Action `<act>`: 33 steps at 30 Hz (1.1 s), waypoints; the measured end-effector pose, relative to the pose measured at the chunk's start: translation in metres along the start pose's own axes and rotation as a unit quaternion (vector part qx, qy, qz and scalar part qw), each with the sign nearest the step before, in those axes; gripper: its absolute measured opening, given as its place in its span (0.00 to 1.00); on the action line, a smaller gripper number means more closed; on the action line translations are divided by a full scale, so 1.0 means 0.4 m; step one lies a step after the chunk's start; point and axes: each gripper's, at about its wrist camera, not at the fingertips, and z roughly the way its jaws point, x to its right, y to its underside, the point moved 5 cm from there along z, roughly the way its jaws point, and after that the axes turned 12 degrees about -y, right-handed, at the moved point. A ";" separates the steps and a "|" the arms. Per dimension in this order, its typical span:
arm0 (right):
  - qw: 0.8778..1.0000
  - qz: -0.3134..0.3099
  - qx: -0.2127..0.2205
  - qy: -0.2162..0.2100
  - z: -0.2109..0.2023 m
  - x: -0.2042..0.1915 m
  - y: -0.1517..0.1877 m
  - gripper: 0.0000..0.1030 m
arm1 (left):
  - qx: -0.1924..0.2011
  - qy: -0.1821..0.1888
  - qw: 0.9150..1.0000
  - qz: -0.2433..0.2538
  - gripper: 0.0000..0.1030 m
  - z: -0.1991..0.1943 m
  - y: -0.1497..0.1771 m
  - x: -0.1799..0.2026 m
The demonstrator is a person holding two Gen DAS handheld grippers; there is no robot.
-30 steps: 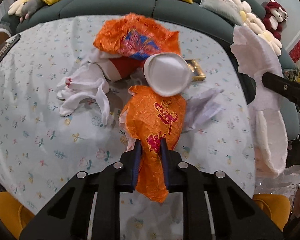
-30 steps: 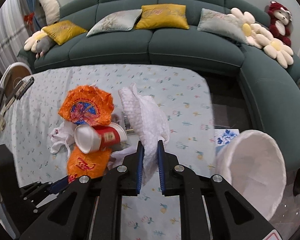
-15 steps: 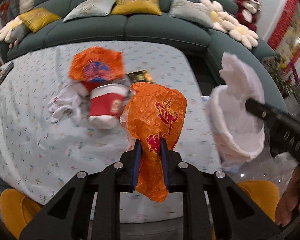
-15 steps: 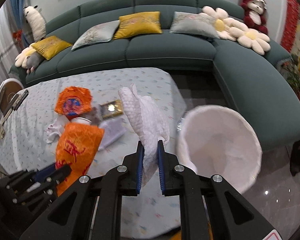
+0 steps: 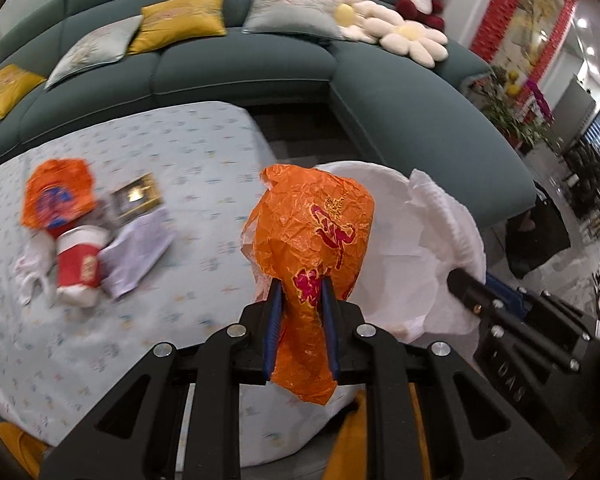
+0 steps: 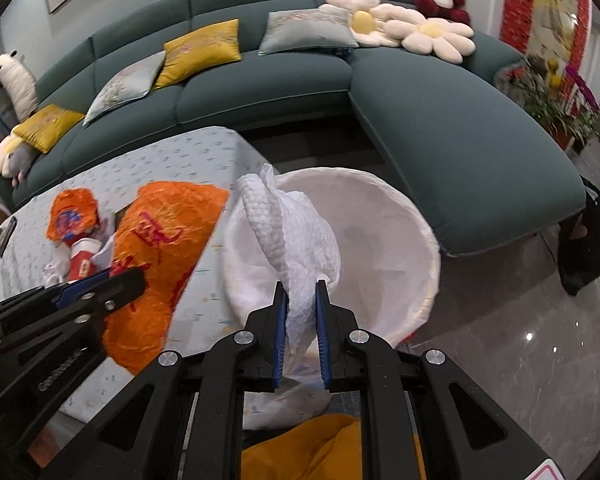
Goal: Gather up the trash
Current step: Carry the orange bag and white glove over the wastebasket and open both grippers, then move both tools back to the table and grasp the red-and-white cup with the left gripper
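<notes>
My left gripper is shut on a crumpled orange wrapper and holds it in the air at the table's right edge, in front of the white bin. The wrapper also shows in the right wrist view. My right gripper is shut on a white paper towel, held over the open mouth of the white bin. More trash lies on the table: a red paper cup, another orange wrapper, white tissues and a pale sheet.
The table has a pale flowered cloth. A gold box lies beside the trash pile. A teal sofa with cushions curves behind and to the right. A yellow seat is below the grippers. Grey floor lies at the right.
Both grippers have swung right, away from the trash pile, carrying their loads. The white bin now sits right in front of both, with the paper towel over its mouth.
</notes>
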 end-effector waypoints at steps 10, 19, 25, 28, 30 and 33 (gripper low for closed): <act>0.999 0.038 -0.003 0.004 0.034 0.123 -0.008 0.14 | -0.013 0.026 0.999 0.035 0.18 0.096 -0.061 0.162; 0.999 0.050 -0.002 0.002 0.066 0.173 -0.036 0.20 | -0.022 0.035 0.999 0.033 0.37 0.148 -0.087 0.201; 0.998 0.055 0.001 -0.001 0.083 0.173 -0.063 0.37 | -0.020 0.018 1.000 -0.001 0.52 0.156 -0.100 0.141; 0.999 0.045 0.007 0.002 0.076 0.156 -0.071 0.43 | -0.015 0.010 1.000 -0.017 0.58 0.148 -0.104 0.104; 0.999 0.043 0.009 0.002 0.070 0.148 -0.074 0.46 | -0.013 0.007 1.000 -0.023 0.58 0.140 -0.102 0.083; 0.999 0.038 0.012 0.002 0.057 0.127 -0.075 0.47 | -0.010 -0.001 0.999 -0.035 0.63 0.125 -0.095 0.054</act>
